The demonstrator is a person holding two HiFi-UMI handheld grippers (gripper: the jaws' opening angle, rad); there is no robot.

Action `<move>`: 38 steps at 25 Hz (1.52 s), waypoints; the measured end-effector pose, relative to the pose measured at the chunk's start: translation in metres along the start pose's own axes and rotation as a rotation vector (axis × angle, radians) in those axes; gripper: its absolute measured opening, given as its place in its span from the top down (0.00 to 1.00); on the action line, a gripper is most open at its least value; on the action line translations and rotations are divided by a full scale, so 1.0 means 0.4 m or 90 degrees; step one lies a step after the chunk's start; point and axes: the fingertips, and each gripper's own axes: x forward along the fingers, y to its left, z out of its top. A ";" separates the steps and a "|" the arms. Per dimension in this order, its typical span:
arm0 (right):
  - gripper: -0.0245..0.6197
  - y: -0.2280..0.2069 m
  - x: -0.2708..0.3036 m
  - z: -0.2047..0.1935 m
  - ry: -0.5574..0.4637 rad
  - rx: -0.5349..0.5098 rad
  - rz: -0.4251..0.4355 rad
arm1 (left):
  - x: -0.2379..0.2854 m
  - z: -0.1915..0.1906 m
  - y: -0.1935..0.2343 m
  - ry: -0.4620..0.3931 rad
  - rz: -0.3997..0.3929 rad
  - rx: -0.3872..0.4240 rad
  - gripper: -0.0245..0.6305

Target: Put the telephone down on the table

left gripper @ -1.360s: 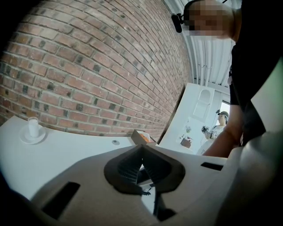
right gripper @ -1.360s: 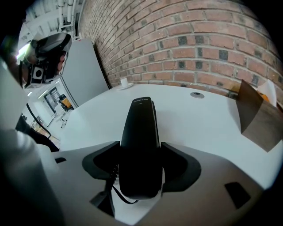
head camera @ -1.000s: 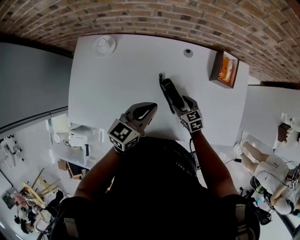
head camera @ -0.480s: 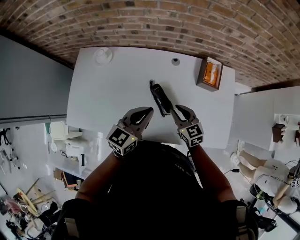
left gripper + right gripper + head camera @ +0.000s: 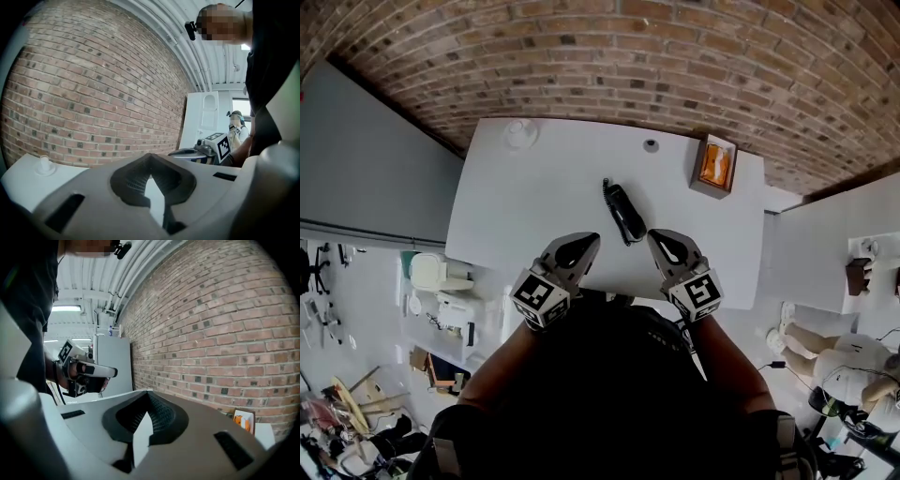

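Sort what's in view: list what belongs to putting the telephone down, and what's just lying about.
Belongs to the job:
- telephone, lying on the table
- white table

Just lying about:
- white round object
- small dark disc
- framed orange picture

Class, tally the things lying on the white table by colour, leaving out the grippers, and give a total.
Black: 1, the telephone
White: 1, a round object
Grey: 1, a small disc
Orange and brown: 1, a framed picture
Total: 4
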 end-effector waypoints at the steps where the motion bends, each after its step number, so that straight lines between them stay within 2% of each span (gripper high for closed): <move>1: 0.94 0.003 -0.004 0.007 -0.002 0.000 -0.001 | -0.008 0.004 0.002 -0.001 0.002 0.001 0.95; 7: 0.94 0.027 -0.025 0.028 -0.011 0.009 -0.026 | -0.066 0.035 0.010 -0.013 -0.003 0.015 0.95; 10: 0.94 0.055 -0.032 0.041 -0.013 0.010 -0.040 | -0.099 0.047 0.012 -0.017 -0.023 0.025 0.95; 14: 0.94 0.105 -0.039 0.057 -0.015 0.030 -0.073 | -0.162 0.067 0.006 -0.010 -0.047 0.012 0.95; 17: 0.94 0.142 -0.042 0.049 -0.014 0.044 -0.099 | -0.225 0.061 0.004 -0.018 -0.072 0.027 0.95; 24: 0.94 0.297 -0.041 0.070 -0.020 0.036 -0.116 | -0.402 0.055 0.012 -0.028 -0.086 0.030 0.95; 30: 0.94 0.434 -0.072 0.062 -0.018 0.032 -0.129 | -0.545 0.036 -0.035 -0.042 -0.103 0.037 0.95; 38: 0.94 0.536 -0.141 0.067 -0.029 0.034 -0.140 | -0.646 0.038 -0.095 -0.062 -0.099 0.042 0.95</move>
